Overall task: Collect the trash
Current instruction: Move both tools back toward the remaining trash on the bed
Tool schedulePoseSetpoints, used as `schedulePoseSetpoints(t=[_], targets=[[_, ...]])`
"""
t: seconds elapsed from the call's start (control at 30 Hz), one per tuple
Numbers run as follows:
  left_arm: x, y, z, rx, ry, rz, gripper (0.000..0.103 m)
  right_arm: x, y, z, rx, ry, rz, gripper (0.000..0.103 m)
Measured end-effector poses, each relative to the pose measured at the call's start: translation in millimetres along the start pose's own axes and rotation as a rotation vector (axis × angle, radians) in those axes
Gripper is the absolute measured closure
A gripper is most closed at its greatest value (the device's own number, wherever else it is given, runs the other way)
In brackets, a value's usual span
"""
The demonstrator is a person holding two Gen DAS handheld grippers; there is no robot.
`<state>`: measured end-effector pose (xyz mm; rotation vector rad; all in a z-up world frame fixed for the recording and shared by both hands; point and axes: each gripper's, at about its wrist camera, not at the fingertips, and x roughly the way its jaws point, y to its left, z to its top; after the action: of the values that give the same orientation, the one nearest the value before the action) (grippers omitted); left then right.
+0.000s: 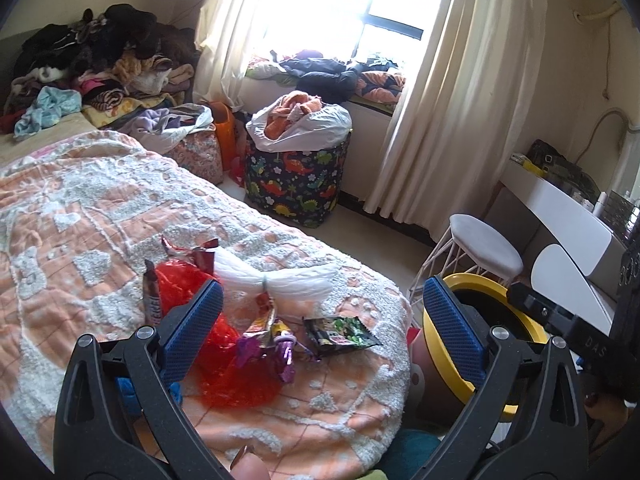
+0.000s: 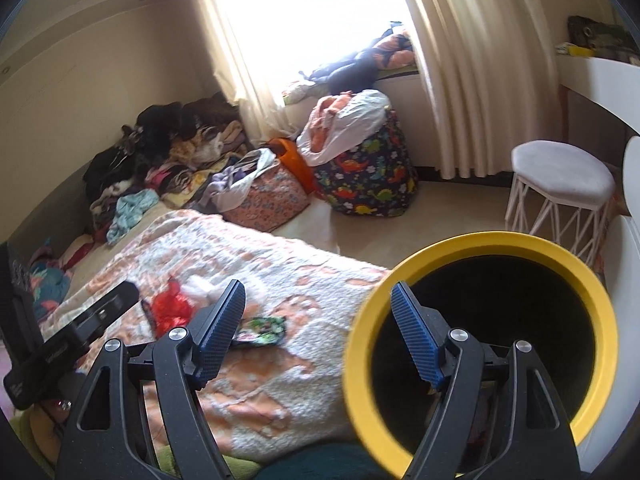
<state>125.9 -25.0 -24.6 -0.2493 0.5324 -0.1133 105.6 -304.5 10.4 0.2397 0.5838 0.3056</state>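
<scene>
Trash lies on the orange-and-white bedspread (image 1: 100,208): crumpled red plastic (image 1: 240,372), a purple foil wrapper (image 1: 276,346), a green-and-black wrapper (image 1: 340,332), a bunched white plastic bag (image 1: 280,276) and a brown wrapper (image 1: 152,296). My left gripper (image 1: 326,324) hovers open just short of this pile, nothing between its pads. A yellow-rimmed black bin (image 2: 500,240) stands by the bed's right edge, also seen as the bin (image 1: 472,278). My right gripper (image 2: 320,336) is open, its right finger in front of the bin's mouth and the rim between the jaws, unpressed. The green wrapper (image 2: 264,328) lies beyond its left finger.
A dinosaur-print hamper (image 1: 296,176) stuffed with laundry stands on the floor under the window. A white stool (image 1: 484,248) and a white desk (image 1: 560,208) are to the right. Piled clothes (image 1: 100,60) cover the bed's far end. A fingertip (image 1: 248,468) shows at the bottom edge.
</scene>
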Motion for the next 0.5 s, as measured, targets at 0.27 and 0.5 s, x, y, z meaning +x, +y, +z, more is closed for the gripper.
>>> schedulePoseSetpoints(t=[0.27, 0.5], targets=[[1, 28, 2, -0.052, -0.006, 0.043, 0.011, 13, 41, -13, -0.082, 0.05, 0.05, 0.03], [2, 61, 4, -0.121, -0.014, 0.081, 0.011, 26, 76, -27, -0.15, 0.103, 0.092, 0.03]])
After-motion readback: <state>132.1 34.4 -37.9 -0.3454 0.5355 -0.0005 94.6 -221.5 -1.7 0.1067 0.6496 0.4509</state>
